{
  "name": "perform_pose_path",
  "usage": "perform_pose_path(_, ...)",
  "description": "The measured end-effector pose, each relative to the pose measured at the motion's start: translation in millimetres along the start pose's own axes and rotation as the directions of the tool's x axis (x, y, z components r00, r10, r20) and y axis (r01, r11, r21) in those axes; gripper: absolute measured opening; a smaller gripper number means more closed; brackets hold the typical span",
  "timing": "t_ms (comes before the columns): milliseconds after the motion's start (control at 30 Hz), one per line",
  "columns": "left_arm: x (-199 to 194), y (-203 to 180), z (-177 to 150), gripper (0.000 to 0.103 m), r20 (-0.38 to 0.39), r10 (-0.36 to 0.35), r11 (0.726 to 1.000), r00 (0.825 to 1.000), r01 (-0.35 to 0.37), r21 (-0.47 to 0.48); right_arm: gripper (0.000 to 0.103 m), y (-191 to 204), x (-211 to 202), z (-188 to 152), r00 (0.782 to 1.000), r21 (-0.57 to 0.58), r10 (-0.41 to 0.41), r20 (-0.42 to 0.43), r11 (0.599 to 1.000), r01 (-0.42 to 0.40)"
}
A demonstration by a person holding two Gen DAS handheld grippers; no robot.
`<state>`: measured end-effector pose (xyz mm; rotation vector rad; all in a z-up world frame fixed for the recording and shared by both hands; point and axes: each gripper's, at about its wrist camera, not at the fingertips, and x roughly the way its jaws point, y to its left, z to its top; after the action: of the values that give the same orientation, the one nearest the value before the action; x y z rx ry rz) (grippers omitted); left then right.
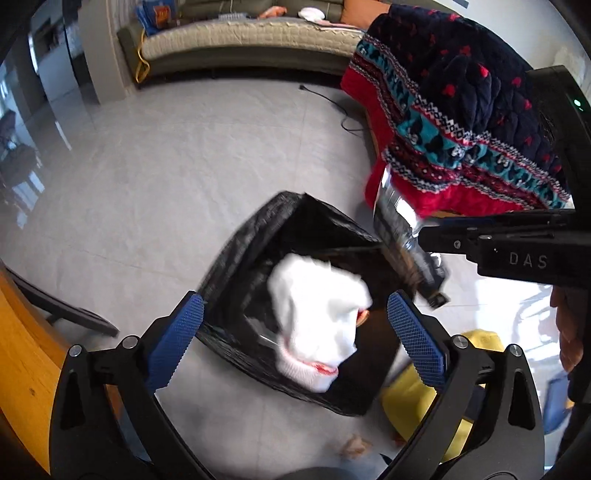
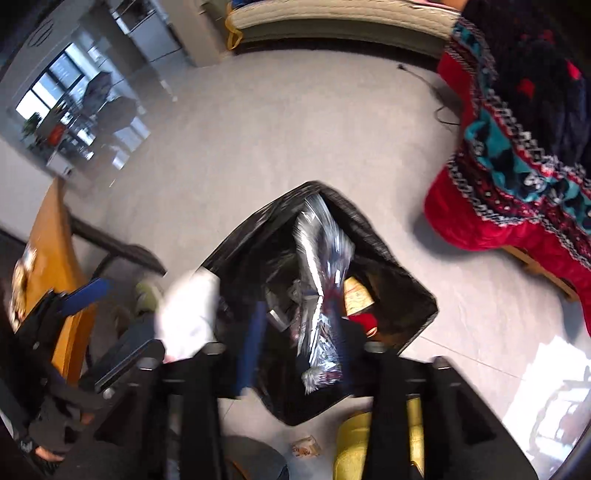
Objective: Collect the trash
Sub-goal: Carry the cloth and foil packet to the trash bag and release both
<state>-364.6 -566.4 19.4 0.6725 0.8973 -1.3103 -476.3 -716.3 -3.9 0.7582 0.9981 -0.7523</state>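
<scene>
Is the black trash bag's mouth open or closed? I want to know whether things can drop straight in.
Open. The black trash bag gapes upward; the silver wrapper and other rubbish show inside its spread rim.

This is a home living room. A long sofa [image 1: 236, 33] with a quilted cover runs along the top of the left wrist view, with cushions and loose clothes on it. A patterned fleece blanket [image 1: 461, 122] in red, teal and navy is draped over furniture at the upper right. The floor [image 1: 184, 166] is pale grey tile, with a cable [image 1: 332, 107] trailing across it. A wooden table edge [image 1: 22, 350] shows at lower left, and glass doors [image 2: 74, 110] reflect daylight at the upper left of the right wrist view.
</scene>
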Motion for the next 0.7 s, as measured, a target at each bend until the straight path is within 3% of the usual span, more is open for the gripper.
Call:
perform_pose_path(167, -7.5, 8.1, -2.7, 0.097, 0.011, 0.034, 0.999, 0.999, -0.034, 0.007, 0.051, 1.7, -2.6, 0.0, 1.0, -0.012, 0.014, 0.003, 1.0, -0.013)
perform_pose_path(367, -19.6, 21.7, -5.4, 0.097, 0.019, 0.013, 0.999, 1.0, -0.012, -0.033, 0.052, 20.5, -11.6, 2.9, 1.0, -0.053, 0.029, 0.012, 0.998, -0.028)
perform_pose_path(700, -62.2, 71.1, -26.1, 0.097, 0.076, 0.055, 0.991, 0.996, -0.045, -0.123, 0.058, 102.9, -38.3, 6.1, 0.995, -0.225, 0.092, 0.046, 0.971, -0.079)
